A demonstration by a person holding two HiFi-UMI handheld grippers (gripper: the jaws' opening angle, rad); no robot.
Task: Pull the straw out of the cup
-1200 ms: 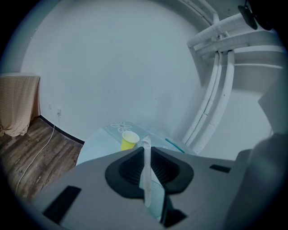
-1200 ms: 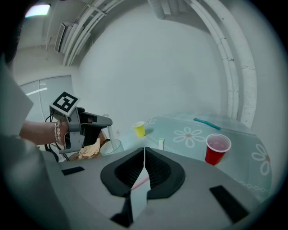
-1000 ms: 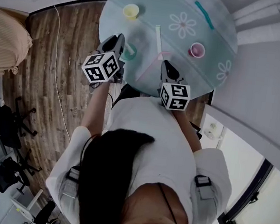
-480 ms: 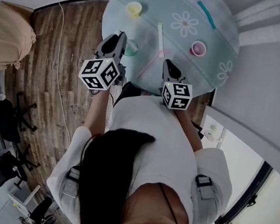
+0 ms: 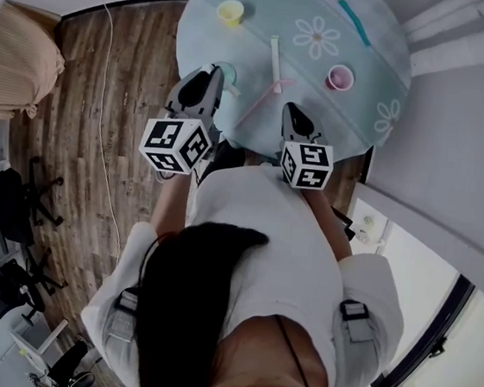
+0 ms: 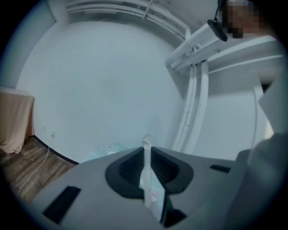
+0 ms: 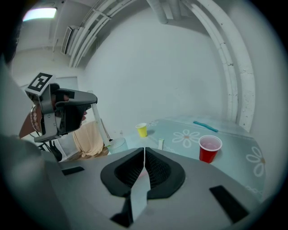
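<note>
A pale green cup stands near the table's left edge, just past my left gripper. That gripper is shut on a thin white straw that stands upright between its pads. From the right gripper view the left gripper hangs above the cup, and the straw slants down from it towards the rim. Whether its lower end is clear of the cup I cannot tell. My right gripper hovers over the near table edge, shut with nothing in it.
On the round flowered table are a yellow cup, a red cup, a teal straw, a loose white straw and a pink straw. Wooden floor lies to the left.
My left gripper has risen and drawn back from the cup with the white straw in its jaws. The right gripper has hardly moved.
</note>
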